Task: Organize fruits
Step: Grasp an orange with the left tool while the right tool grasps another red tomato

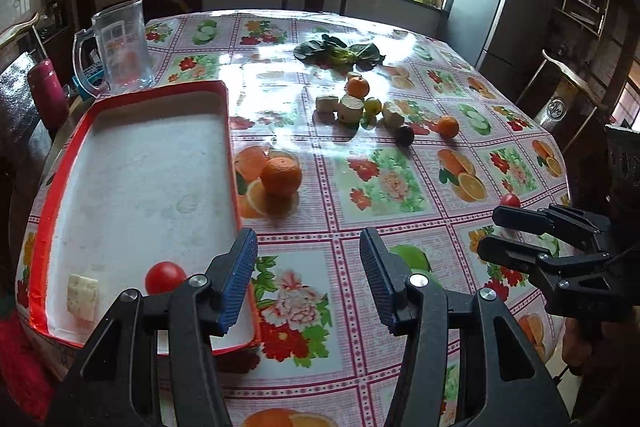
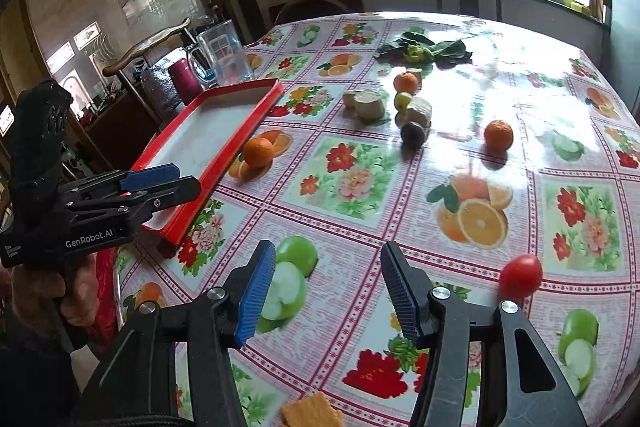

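Observation:
A red-rimmed white tray (image 1: 132,131) lies at the table's left; it also shows in the right wrist view (image 2: 224,115). In it sit a red tomato (image 1: 165,277) and a pale cube (image 1: 82,297). An orange (image 1: 281,175) lies just right of the tray, also seen in the right wrist view (image 2: 258,151). Another tomato (image 2: 520,275) lies by my right gripper (image 2: 328,293), which is open and empty. My left gripper (image 1: 308,277) is open and empty beside the tray's near right corner. Farther off lie two oranges (image 1: 448,126) (image 1: 357,87), a dark fruit (image 1: 404,135), a small green fruit (image 1: 373,105) and pale cut pieces (image 1: 350,108).
A clear plastic jug (image 1: 120,47) and a dark red bottle (image 1: 48,93) stand behind the tray. Leafy greens (image 1: 340,51) lie at the far middle. A yellow cracker (image 2: 312,411) lies at the near edge. Chairs ring the floral-cloth table (image 1: 380,187).

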The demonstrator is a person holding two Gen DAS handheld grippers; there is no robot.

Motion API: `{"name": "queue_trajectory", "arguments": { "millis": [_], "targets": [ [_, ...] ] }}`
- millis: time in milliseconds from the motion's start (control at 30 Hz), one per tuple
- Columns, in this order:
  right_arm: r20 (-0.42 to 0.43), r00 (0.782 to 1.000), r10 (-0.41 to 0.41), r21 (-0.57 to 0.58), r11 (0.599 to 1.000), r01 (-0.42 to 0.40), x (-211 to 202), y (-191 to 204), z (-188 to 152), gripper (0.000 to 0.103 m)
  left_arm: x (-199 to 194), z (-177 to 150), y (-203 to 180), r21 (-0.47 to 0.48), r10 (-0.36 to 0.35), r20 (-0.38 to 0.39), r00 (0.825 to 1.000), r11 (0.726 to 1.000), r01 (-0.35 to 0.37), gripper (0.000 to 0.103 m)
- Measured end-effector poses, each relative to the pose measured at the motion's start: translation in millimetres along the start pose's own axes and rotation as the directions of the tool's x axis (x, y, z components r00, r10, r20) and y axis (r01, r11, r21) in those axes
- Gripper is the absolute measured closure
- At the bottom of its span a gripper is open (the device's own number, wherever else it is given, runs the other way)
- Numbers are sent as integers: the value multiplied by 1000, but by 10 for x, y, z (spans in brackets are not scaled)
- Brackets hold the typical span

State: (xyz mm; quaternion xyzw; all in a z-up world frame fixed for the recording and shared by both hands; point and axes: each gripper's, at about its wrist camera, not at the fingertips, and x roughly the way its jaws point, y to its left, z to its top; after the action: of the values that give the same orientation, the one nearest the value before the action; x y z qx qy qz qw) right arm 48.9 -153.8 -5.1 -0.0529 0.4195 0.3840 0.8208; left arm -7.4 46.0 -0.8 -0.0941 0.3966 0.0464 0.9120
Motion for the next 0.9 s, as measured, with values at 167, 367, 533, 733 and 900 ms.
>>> {"name": "queue_trajectory", "arguments": {
  "millis": [167, 367, 533, 733, 900],
  "targets": [
    [13, 999, -33, 53, 998, 32, -95, -241, -87, 47, 132, 48, -97, -2, -25, -23, 999, 1000, 24, 51],
    [13, 997, -76, 97, 992, 75, -153, -491, -162, 47, 325, 114, -96, -25, -15, -51, 999, 1000, 14, 51],
    [10, 992, -122, 117, 986, 120, -171, -662, -195, 47, 490, 180, -47, -33, 19, -76, 997, 999, -21, 51],
    [8, 979, -205, 131, 971, 202, -186, -875, -202, 47, 689, 297, -32, -16, 51, -97, 994, 998, -53, 51],
    [-16, 972, -234, 153, 960, 234, -85, -1034, -204, 47, 821, 375, -28, 5, 102, -103, 989, 995, -102, 49]
  ]
}}
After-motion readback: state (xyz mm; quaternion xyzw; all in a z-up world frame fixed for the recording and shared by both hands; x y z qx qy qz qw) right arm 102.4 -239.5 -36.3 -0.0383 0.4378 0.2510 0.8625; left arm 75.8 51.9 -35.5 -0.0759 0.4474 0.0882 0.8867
